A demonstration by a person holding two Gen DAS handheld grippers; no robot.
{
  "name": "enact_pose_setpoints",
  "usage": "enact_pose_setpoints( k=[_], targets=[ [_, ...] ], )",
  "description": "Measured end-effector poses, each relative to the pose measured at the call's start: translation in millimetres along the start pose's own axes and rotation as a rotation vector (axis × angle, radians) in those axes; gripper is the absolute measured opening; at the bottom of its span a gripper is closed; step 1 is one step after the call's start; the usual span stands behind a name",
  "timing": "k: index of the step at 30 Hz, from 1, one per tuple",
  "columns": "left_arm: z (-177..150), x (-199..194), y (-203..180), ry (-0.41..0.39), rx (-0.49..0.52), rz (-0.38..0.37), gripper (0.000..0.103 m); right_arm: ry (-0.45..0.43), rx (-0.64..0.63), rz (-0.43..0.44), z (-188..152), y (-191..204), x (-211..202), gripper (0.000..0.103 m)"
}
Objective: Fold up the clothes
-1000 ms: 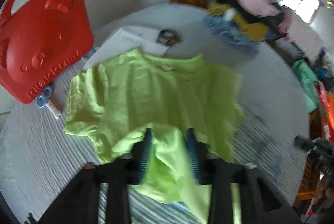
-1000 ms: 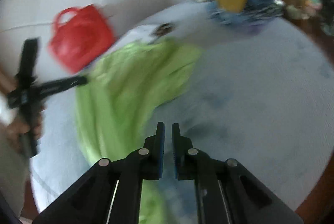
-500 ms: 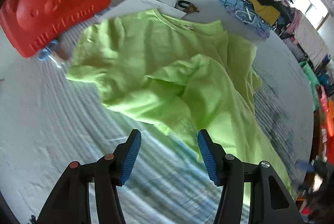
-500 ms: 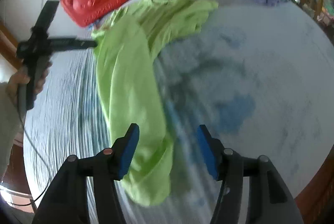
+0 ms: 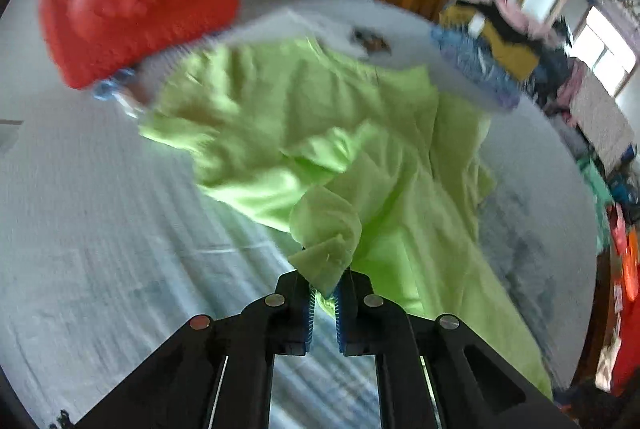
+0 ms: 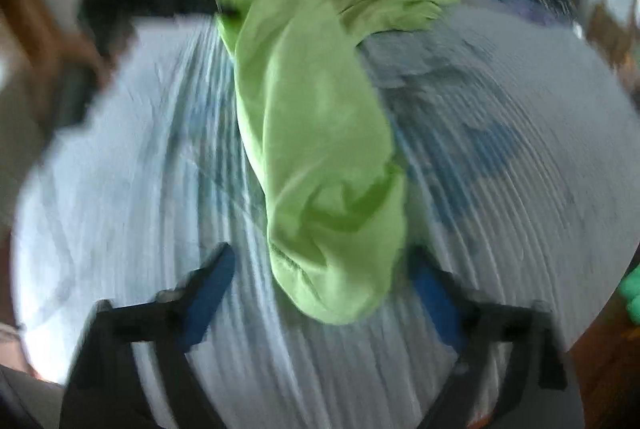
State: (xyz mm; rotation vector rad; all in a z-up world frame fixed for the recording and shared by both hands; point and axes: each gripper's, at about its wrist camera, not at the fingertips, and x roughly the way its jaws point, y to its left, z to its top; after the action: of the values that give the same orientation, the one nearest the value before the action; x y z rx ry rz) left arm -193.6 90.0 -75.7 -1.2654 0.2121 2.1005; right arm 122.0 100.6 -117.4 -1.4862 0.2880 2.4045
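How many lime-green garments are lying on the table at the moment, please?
1: a single lime-green shirt is spread crumpled across the middle of the round table. More may be hidden in the clothes pile at the far edge.

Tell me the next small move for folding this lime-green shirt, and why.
Probably finish closing the right hand-held gripper on the lime-green shirt's near end: its closing jaws straddle the cloth without pinching, while the left hand-held gripper already clamps a corner.
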Motion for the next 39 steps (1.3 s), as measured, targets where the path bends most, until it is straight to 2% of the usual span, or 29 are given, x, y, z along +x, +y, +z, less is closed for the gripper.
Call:
enact_pose_setpoints(
  k=[1,2,4,7,11,14,16,18,20,21,22,23,24,25,26,29,32,36,39],
  targets=[
    [-1,-17,8,-0.03,-0.012,0.008,0.008,-0.01,-0.004,-0.04,3,2,1,0.01],
    [-2,-29,14,-0.047,-0.02,0.013,0.008,-0.022,0.042,-0.01,8,-3,-4,0.008],
    [-8,-58,32,-0.078,-0.039,0.029,0.008,-0.048,0.119,0.055,13,-9,-18,0.007],
    [-27,-106,63,-0.116,-0.059,0.046,0.008,-0.081,0.163,0.221,13,4,-51,0.007],
    [-59,-159,118,-0.134,-0.091,0.095,0.008,-0.06,0.082,0.41,5,73,-81,0.006],
    [-91,-193,169,-0.13,-0.145,0.153,0.008,-0.042,0.024,0.52,-1,132,-88,0.006],
    [-116,-212,206,-0.115,-0.177,0.224,0.008,-0.015,-0.024,0.593,-6,179,-87,0.006],
    [-137,-221,235,-0.089,-0.208,0.272,0.008,0.017,-0.092,0.605,-12,225,-83,0.006],
    [-159,-223,264,-0.044,-0.226,0.367,0.009,0.082,-0.125,0.669,-21,263,-75,0.007],
    [-168,-221,277,-0.023,-0.228,0.425,0.013,0.111,-0.14,0.697,-25,278,-72,0.007],
    [-176,-219,290,0.0,-0.232,0.481,0.015,0.119,-0.164,0.687,-29,292,-72,0.008],
    [-184,-215,306,0.039,-0.254,0.503,0.025,0.119,-0.183,0.669,-31,300,-72,0.019],
    [-192,-215,321,0.07,-0.298,0.507,0.029,0.11,-0.188,0.651,-31,303,-74,0.039],
    [-197,-219,326,0.065,-0.317,0.501,0.029,0.098,-0.187,0.631,-30,304,-77,0.05],
    [-202,-223,331,0.061,-0.336,0.494,0.031,0.08,-0.174,0.61,-28,299,-81,0.066],
    [-214,-241,332,0.034,-0.363,0.468,0.041,0.023,-0.092,0.51,-12,258,-88,0.068],
    [-230,-254,318,0.015,-0.372,0.414,0.045,-0.021,-0.006,0.382,8,202,-89,0.068],
    [-262,-257,277,0.01,-0.383,0.347,0.048,-0.076,0.101,0.196,36,104,-81,0.068],
    [-280,-242,241,0.022,-0.398,0.336,0.048,-0.084,0.136,0.132,60,40,-68,0.068]
  ],
)
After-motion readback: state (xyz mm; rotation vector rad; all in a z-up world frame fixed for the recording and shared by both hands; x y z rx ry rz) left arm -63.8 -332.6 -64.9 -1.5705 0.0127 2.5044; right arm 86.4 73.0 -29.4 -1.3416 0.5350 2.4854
